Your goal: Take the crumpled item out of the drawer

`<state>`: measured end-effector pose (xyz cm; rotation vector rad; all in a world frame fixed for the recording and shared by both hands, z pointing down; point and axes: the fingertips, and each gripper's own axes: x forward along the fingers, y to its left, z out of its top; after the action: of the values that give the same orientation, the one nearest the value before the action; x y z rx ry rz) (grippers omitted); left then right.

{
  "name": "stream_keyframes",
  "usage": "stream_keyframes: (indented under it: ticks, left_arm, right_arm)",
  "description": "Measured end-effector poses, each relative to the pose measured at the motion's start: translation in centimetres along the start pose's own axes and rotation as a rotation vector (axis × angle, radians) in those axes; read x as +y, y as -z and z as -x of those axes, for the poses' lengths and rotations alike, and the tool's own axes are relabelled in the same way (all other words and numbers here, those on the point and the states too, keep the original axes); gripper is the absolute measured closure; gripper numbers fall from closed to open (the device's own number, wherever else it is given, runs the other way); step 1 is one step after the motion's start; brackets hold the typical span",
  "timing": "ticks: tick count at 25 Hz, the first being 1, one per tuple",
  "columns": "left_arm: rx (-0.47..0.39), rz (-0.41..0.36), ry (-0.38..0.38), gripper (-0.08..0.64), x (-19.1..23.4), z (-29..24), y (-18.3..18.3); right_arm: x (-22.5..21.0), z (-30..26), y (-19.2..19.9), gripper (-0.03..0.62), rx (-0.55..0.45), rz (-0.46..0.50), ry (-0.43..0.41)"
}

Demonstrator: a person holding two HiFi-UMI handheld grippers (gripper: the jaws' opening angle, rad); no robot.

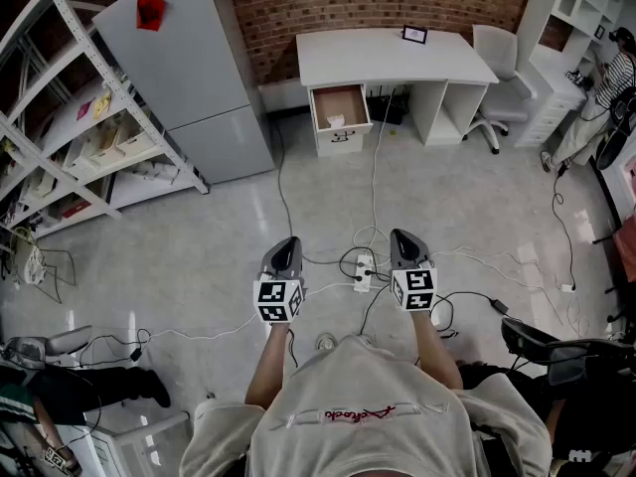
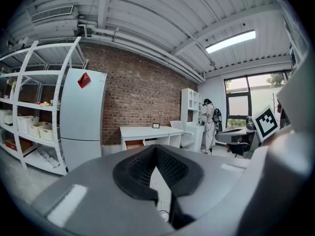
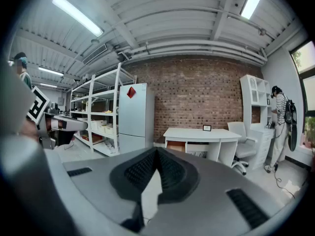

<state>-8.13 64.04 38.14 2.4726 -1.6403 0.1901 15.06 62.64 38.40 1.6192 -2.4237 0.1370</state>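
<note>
A white desk stands far ahead against the brick wall. Its drawer is pulled open, and a small pale crumpled item lies at the drawer's front. My left gripper and right gripper hover side by side over the floor, well short of the desk, both shut with nothing in them. In the left gripper view the closed jaws point toward the desk, where the open drawer shows small. The right gripper faces the desk too, with the drawer visible.
A grey fridge and white shelving line the left. A power strip with trailing cables lies on the floor between the grippers. An office chair sits right of the desk, and a person stands at far right.
</note>
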Motion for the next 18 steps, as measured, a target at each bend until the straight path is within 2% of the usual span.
stream_keyframes:
  ticks: [18]
  left_arm:
    - [0.005, -0.004, -0.009, 0.551, -2.4, -0.5, 0.1]
  right_arm:
    - [-2.0, 1.1, 0.1, 0.580, -0.026, -0.007, -0.021]
